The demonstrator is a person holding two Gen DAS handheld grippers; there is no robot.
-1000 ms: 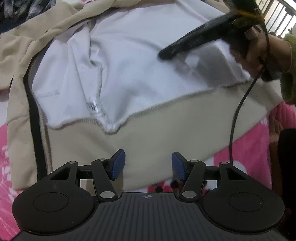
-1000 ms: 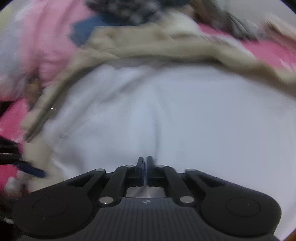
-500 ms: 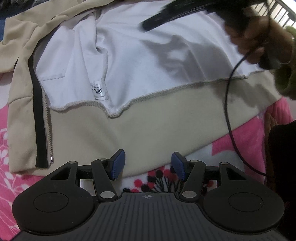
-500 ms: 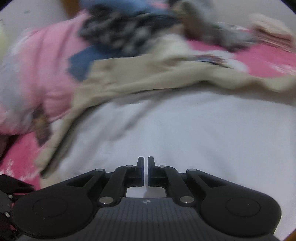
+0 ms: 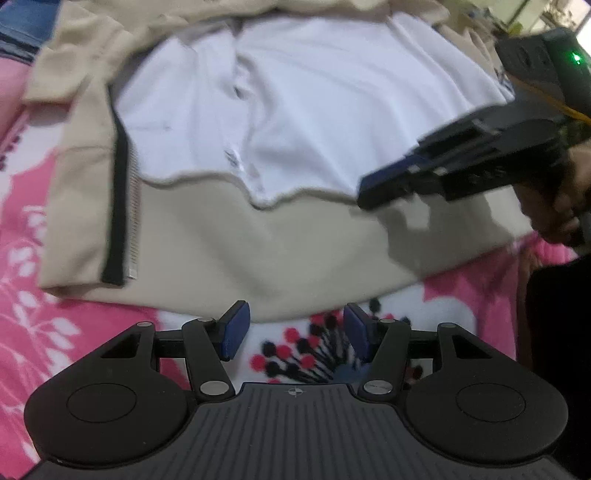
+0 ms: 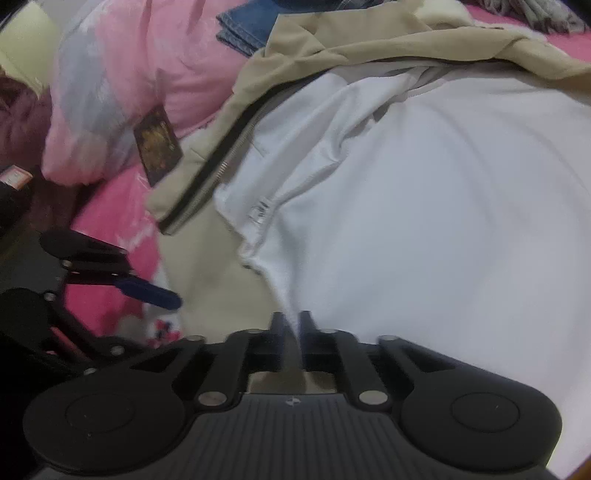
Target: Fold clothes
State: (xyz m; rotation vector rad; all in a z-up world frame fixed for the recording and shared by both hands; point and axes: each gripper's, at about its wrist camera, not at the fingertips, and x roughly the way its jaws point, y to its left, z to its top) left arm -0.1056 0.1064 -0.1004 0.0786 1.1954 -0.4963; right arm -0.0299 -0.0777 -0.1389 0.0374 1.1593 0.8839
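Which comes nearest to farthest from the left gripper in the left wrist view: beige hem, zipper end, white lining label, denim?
From the left gripper:
1. Beige hem, straight ahead, just past the fingertips.
2. Zipper end, ahead to the left.
3. White lining label, farther up, mid-jacket.
4. Denim, far top-left corner.

Pink floral bedspread covers the surface, white and black-red flower print near edge. Pink quilt heaped at far side. Bright window light upper corner.
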